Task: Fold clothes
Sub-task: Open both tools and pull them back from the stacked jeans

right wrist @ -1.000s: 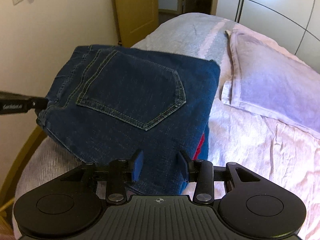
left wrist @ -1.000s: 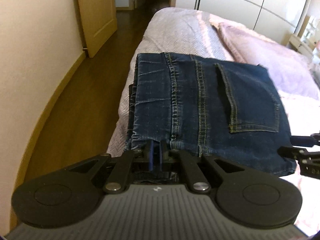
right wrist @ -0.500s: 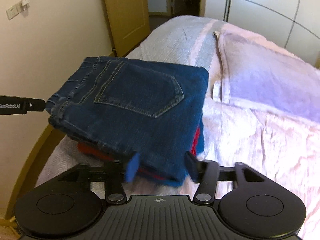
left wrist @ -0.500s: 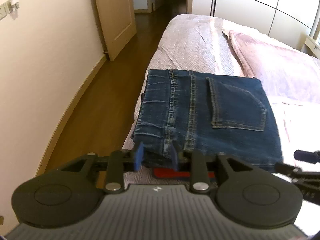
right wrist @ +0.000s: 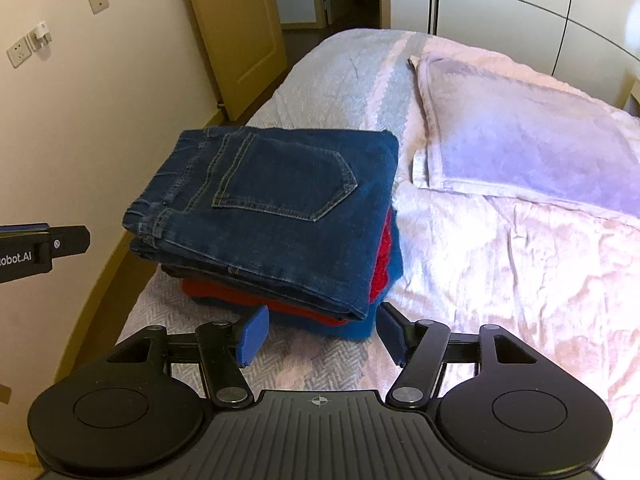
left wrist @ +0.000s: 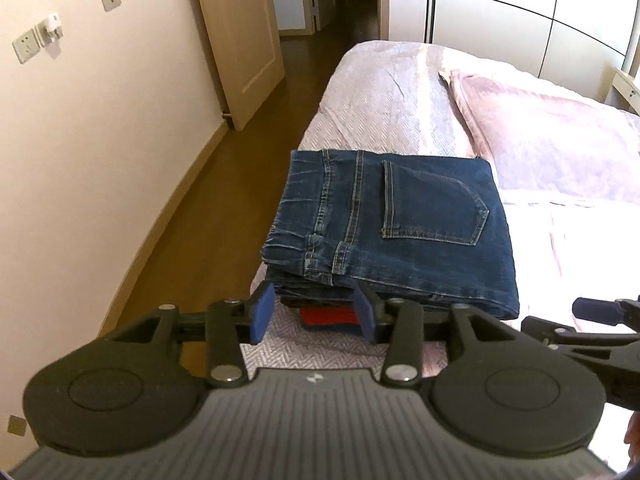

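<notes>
Folded dark blue jeans lie on top of a pile near the bed's left edge, back pocket up. Under them sit a red garment and a blue garment. My left gripper is open just short of the pile's near left corner, nothing between its blue pads. My right gripper is open too, a little back from the pile's near right corner and clear of the cloth. The left gripper's side shows at the right wrist view's left edge.
The bed has a pale herringbone cover and a lilac pillow to the right of the pile. A rumpled pink blanket covers the near right. Wooden floor, a wall and an open door lie to the left.
Both grippers let go of the jeans and drew back from them. The left one went from shut on the waistband to open. The jeans now rest on the red and blue garments.
</notes>
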The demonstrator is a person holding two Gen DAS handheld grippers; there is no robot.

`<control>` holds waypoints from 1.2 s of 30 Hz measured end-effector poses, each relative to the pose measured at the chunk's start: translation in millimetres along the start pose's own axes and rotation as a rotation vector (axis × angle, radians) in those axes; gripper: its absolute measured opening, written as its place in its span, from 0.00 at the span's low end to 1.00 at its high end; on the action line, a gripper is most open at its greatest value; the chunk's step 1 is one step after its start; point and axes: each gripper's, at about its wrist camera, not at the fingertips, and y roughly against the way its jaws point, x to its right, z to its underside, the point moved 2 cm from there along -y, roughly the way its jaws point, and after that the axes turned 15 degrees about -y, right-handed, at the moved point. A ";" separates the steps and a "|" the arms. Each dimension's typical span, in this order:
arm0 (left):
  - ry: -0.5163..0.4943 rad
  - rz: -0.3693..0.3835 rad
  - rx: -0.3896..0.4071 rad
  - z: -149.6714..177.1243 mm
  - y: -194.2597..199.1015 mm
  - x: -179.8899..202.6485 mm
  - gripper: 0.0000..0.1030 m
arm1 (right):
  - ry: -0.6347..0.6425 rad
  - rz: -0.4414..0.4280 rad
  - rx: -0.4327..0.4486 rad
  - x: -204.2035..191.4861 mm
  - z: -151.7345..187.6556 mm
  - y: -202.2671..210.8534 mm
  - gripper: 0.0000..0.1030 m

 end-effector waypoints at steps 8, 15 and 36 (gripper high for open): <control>0.011 -0.021 -0.010 3.3 15.3 6.9 0.45 | 0.023 0.011 0.016 -1.4 -0.4 18.8 0.62; 0.005 -0.013 -0.020 9.1 20.2 16.0 0.48 | 0.013 0.012 0.048 0.9 2.6 30.9 0.62; 0.003 0.002 -0.015 29.6 36.9 27.6 0.53 | -0.032 0.004 0.043 3.0 31.2 55.9 0.62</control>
